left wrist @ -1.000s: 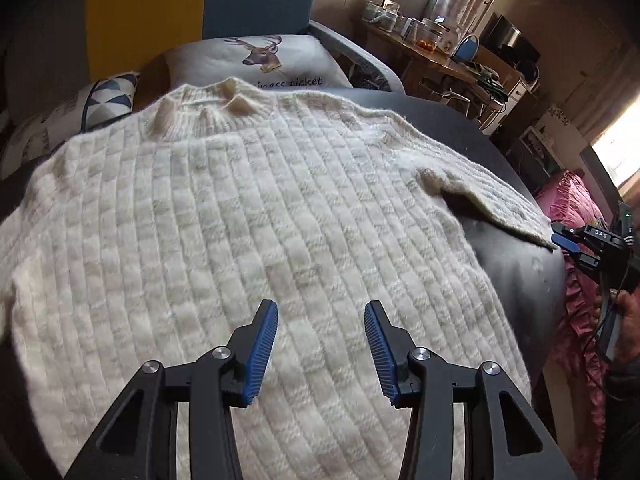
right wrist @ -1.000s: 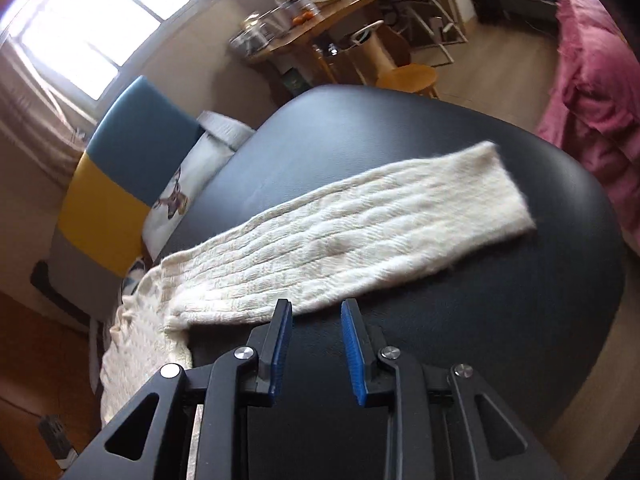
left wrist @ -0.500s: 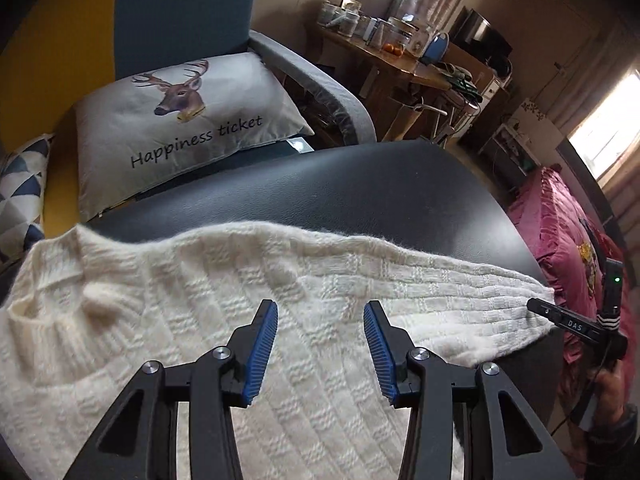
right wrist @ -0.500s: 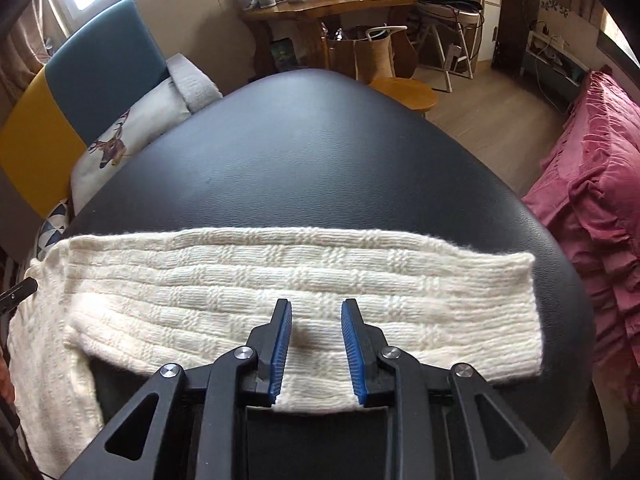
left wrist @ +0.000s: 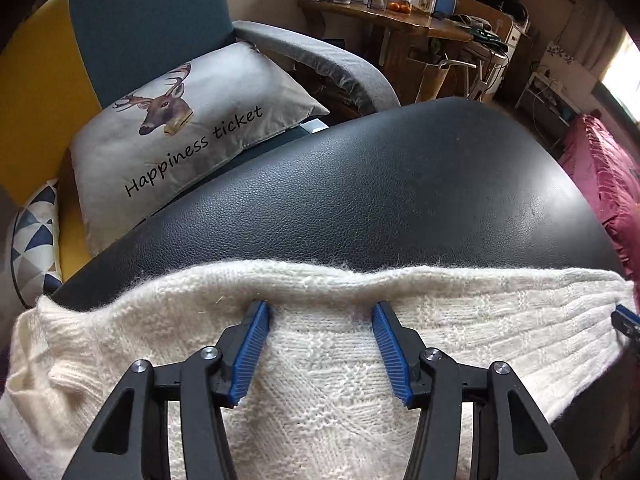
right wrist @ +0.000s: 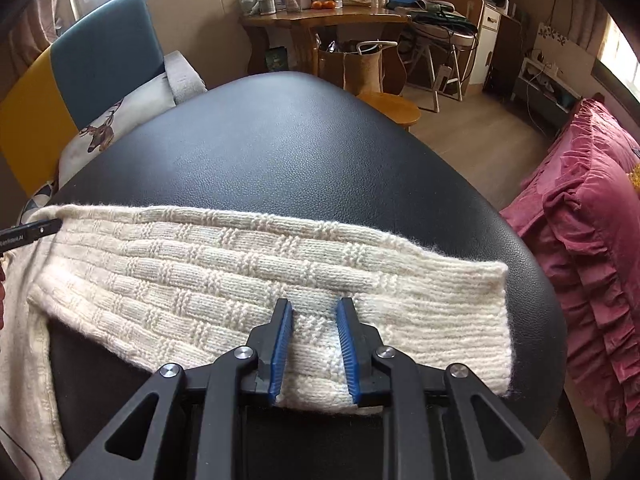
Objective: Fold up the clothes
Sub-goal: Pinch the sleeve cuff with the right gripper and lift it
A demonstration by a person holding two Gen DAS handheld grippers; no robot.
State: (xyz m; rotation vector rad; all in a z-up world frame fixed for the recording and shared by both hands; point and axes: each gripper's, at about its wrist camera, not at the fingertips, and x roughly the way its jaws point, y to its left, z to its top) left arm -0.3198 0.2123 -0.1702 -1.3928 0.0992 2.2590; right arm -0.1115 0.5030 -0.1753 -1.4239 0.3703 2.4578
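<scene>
1. Cream wool in a ribbed, basket-weave knit: a sweater [left wrist: 320, 380] lies spread on a black leather-look bench [left wrist: 400, 192], covering the near part of it, while the far part is bare.
2. The sweater's right sleeve [right wrist: 280, 268] stretches flat across the bench toward its right edge, with the cuff [right wrist: 496, 320] ending just short of that edge.
3. The left gripper [left wrist: 320, 312] hovers over the shoulder area near the sweater's far edge; its blue-padded jaws stand wide apart with nothing between them but the knit below.
4. The collar [left wrist: 60, 368] sits near the bench's left edge, left of that gripper.
5. The right gripper [right wrist: 314, 308] is at the near edge of the sleeve, its jaws narrowly parted with a strip of sleeve between the pads; whether they actually pinch the fabric I cannot tell.
6. Beyond the bench's far left corner, a deer-print cushion [left wrist: 192, 132] reading "Happiness ticket" rests on a blue and yellow armchair [left wrist: 148, 20].
7. A pink ruffled bedspread [right wrist: 592, 216] lies past the bench's right edge.
</scene>
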